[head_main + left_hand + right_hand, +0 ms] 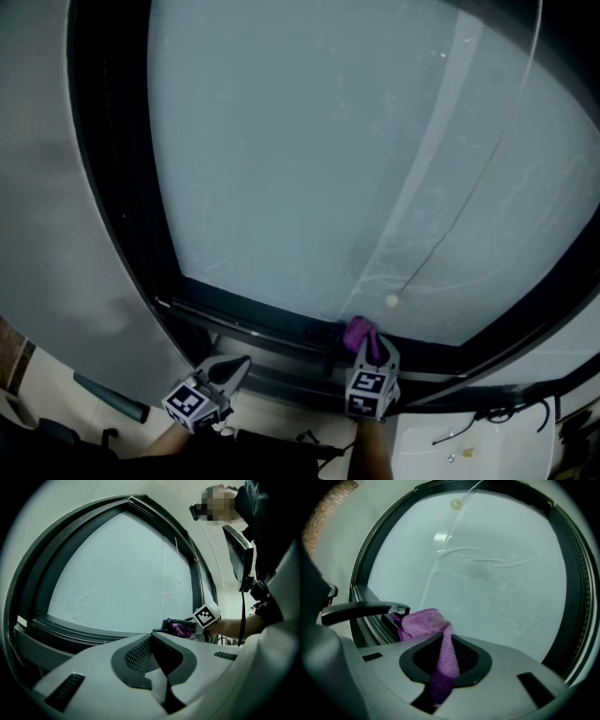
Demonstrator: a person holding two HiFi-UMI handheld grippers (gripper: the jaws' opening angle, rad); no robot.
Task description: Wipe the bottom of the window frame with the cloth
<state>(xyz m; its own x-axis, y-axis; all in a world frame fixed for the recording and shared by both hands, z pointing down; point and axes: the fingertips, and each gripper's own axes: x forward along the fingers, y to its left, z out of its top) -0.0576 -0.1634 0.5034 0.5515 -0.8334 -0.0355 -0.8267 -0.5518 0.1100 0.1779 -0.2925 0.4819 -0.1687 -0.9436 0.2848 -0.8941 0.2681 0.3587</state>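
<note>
A purple cloth (pixel 357 333) is pinched in my right gripper (pixel 367 349), bunched ahead of the jaws and pressed on the dark bottom window frame (pixel 253 322). In the right gripper view the cloth (pixel 426 623) runs back between the shut jaws, beside a black window handle (pixel 361 609). My left gripper (pixel 234 367) hovers lower left of the frame, jaws shut with nothing between them. From the left gripper view the cloth (pixel 179 629) and the right gripper's marker cube (pixel 206 615) show at the frame's far end.
A frosted window pane (pixel 356 159) fills most of the head view, with a thin cord ending in a small bead (pixel 392 301). A grey wall (pixel 47 206) is at the left. A white surface with cables (pixel 487 441) lies lower right.
</note>
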